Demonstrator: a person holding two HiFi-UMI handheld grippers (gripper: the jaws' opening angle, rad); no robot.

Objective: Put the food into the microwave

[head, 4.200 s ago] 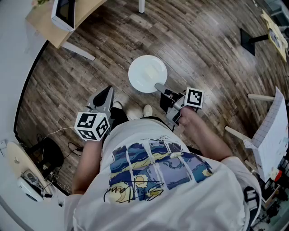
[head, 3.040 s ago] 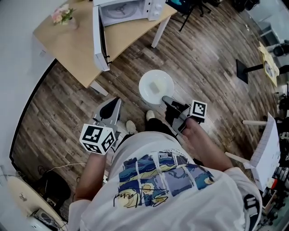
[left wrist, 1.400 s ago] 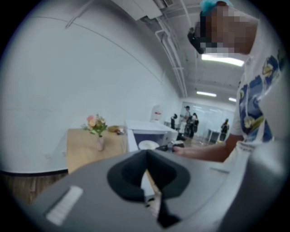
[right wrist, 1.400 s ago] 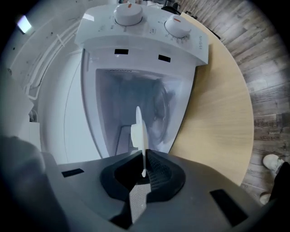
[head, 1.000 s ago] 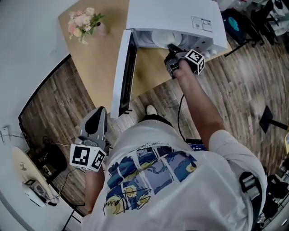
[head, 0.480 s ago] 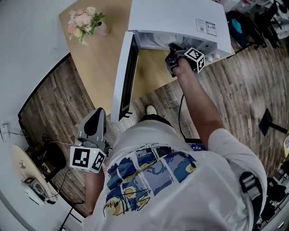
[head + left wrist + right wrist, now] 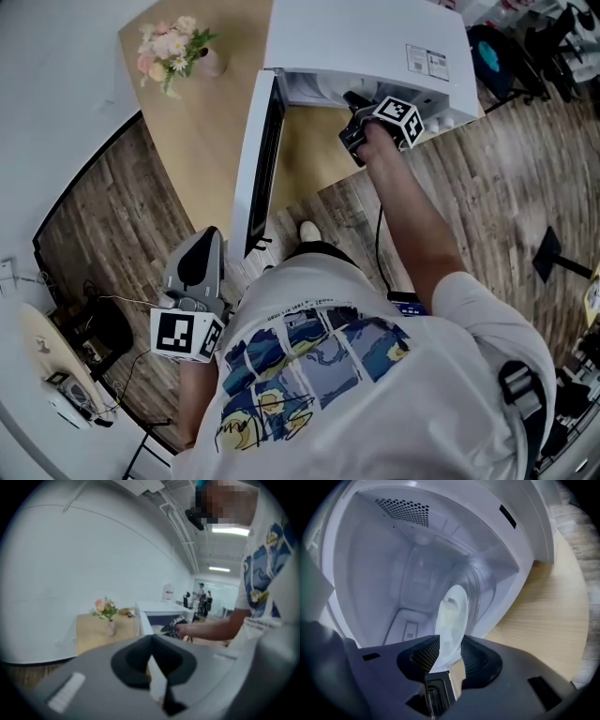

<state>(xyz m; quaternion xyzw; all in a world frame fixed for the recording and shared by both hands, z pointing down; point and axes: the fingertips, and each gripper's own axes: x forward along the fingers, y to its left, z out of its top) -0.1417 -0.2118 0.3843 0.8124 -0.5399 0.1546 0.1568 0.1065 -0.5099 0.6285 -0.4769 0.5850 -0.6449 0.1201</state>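
The white microwave (image 7: 366,37) stands on a wooden table (image 7: 202,141) with its door (image 7: 258,159) swung open to the left. My right gripper (image 7: 352,98) reaches into its mouth. In the right gripper view a white plate (image 7: 452,616) carrying a pale piece of food (image 7: 449,605) rests inside on the glass turntable (image 7: 480,590). Its rim lies between the jaws of my right gripper (image 7: 446,653), which have just been opening and no longer press on it. My left gripper (image 7: 197,258) hangs low by the person's left side, shut and empty, with the same gripper (image 7: 152,656) pointing toward the table.
A small vase of pink flowers (image 7: 173,52) stands on the table's far left corner, also seen as the vase (image 7: 107,611) in the left gripper view. The open door juts out over the wooden floor (image 7: 103,216). A curved white wall (image 7: 56,103) runs along the left.
The person walked from open floor to the table, carrying the plate in the right gripper into the microwave. Over the last second the right gripper's marker cube rolled slightly; the left gripper stayed.
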